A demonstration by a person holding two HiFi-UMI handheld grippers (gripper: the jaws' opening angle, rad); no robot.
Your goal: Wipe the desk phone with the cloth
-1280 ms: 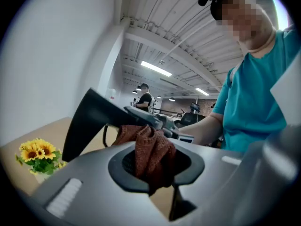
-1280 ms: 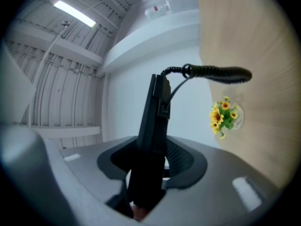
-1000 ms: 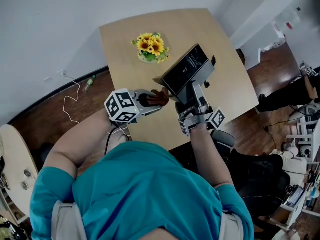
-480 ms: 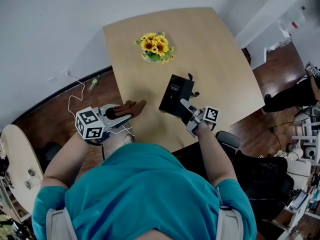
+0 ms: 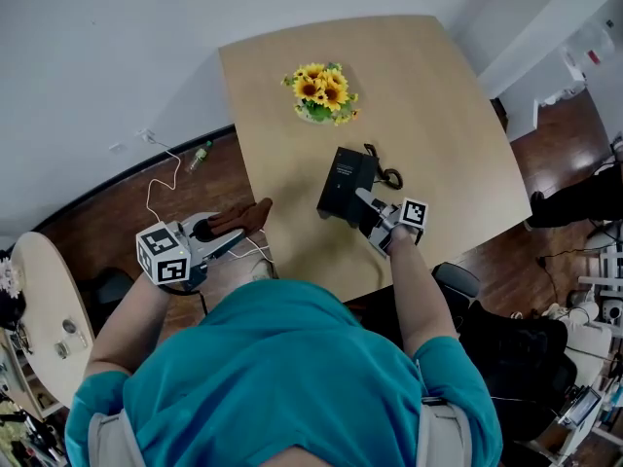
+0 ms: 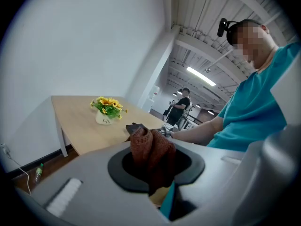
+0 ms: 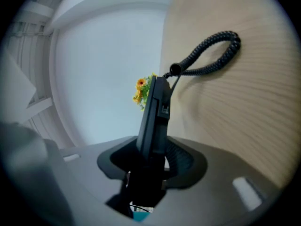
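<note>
The black desk phone (image 5: 346, 183) is low over the tan table (image 5: 438, 95), near its front edge, with its coiled cord (image 5: 389, 176) lying beside it. My right gripper (image 5: 370, 209) is shut on the phone's near edge. In the right gripper view the phone (image 7: 154, 112) stands edge-on between the jaws, and the cord (image 7: 207, 55) loops over the tabletop. My left gripper (image 5: 240, 230) hangs at the table's left edge, shut on a bunched brown cloth (image 5: 245, 217). The cloth (image 6: 150, 147) fills the jaw opening in the left gripper view. Cloth and phone are apart.
A pot of sunflowers (image 5: 323, 90) stands at the back of the table. A white cable (image 5: 161, 178) and a small bottle (image 5: 201, 154) lie on the wood floor at left. A round side table (image 5: 39, 309) is at lower left. A dark chair (image 5: 506, 339) stands at right.
The phone has come down from high in front of me to the tabletop, still in my right gripper. My left gripper has drawn the cloth away leftward to the table's edge.
</note>
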